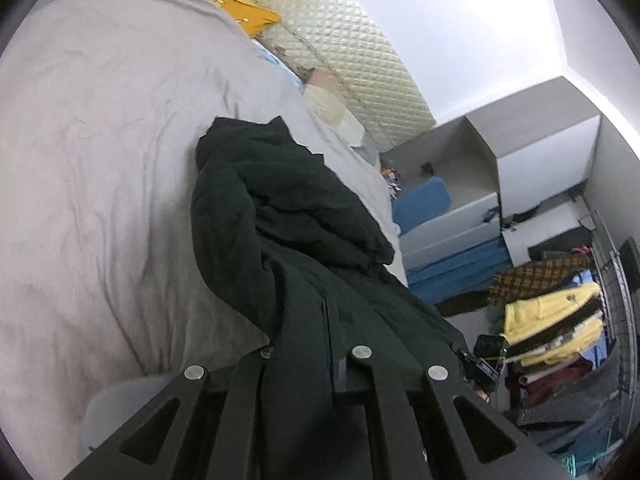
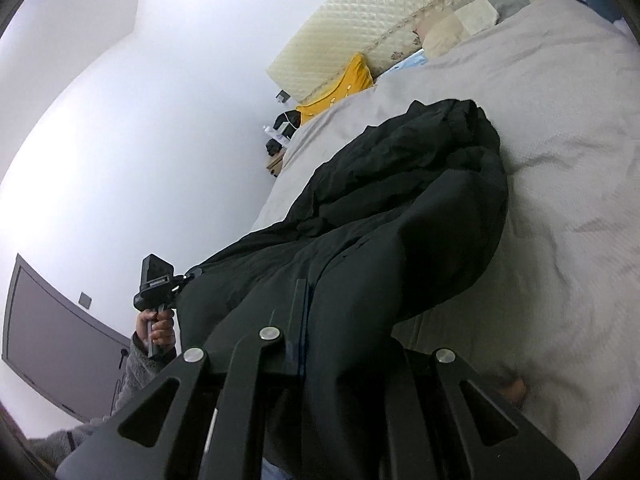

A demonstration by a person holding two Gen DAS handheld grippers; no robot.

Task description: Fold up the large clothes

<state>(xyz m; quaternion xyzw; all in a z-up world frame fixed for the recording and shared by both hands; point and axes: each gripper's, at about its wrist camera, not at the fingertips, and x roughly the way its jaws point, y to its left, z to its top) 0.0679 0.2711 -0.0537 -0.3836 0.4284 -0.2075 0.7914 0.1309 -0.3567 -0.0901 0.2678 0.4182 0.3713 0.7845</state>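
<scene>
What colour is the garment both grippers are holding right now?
Black, maybe very dark green: the jacket shows best in the right wrist view, draped over the grey bedspread.

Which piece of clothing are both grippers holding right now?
The black jacket, draped across the grey bed cover. Left gripper and right gripper both clamp it; the yellow folded clothes sit untouched on the rack.

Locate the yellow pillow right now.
The yellow pillow lies at the head of the bed against the quilted headboard, on the nightstand side, beyond the black coat.
</scene>
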